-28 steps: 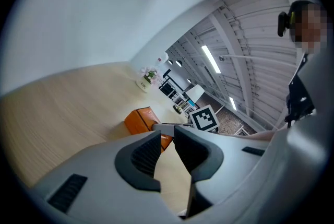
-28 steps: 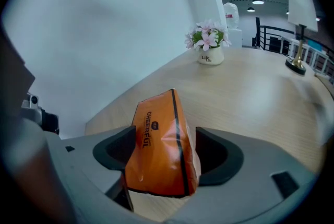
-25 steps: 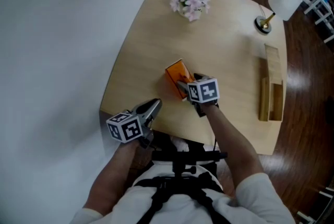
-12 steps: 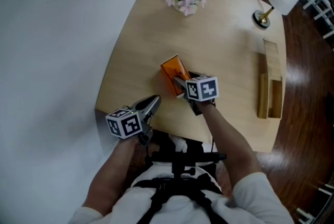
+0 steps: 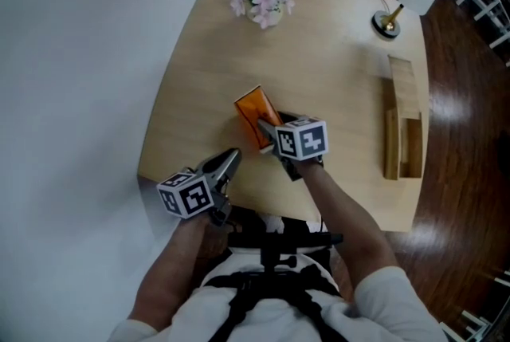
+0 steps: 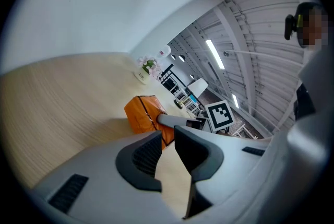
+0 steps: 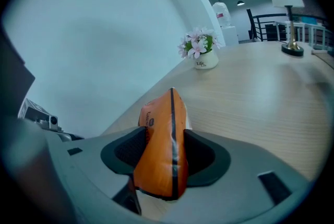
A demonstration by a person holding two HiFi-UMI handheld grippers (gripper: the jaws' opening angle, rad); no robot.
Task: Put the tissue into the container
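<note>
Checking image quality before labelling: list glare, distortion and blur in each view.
Head view: sharp, even light, glare on the dark floor. Left gripper view: fisheye bends the table edge, corners black. Right gripper view: tissue pack sharp, corners black too.

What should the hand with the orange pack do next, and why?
Probably lift the orange tissue pack a little and carry it toward the wooden container off to the right. The jaws of the right gripper have just been closing and now pinch the pack between them, and the container lies well apart.
</note>
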